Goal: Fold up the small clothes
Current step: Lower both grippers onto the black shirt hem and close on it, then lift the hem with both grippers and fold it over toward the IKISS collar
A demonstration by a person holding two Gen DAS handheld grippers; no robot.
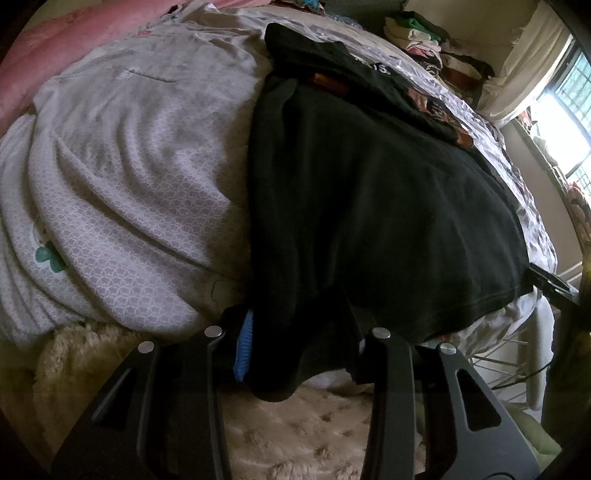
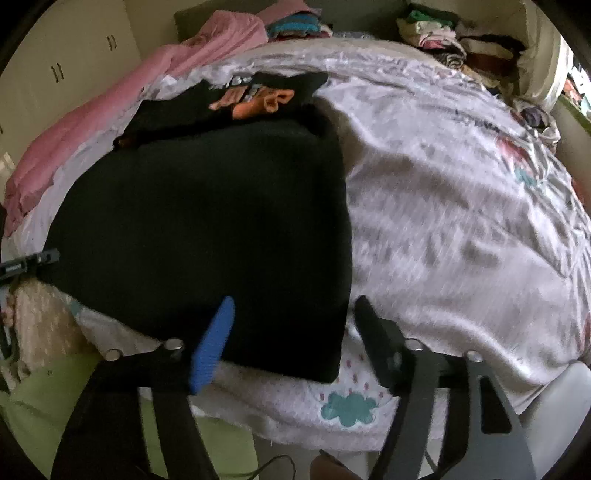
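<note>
A pink blanket (image 2: 92,122) is seen left of the black garment (image 2: 207,229), which is spread on the bed (image 2: 461,221). Its near-left corner is clamped in the left gripper (image 1: 295,339). Its near-right corner is straddled by the right gripper (image 2: 291,325), pads not pressing. Folded clothes (image 2: 443,33) are piled beyond the garment, to the right

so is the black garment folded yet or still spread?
Mostly spread: the black garment lies flat across the bed, only its near corner bunched in the left gripper.
</note>
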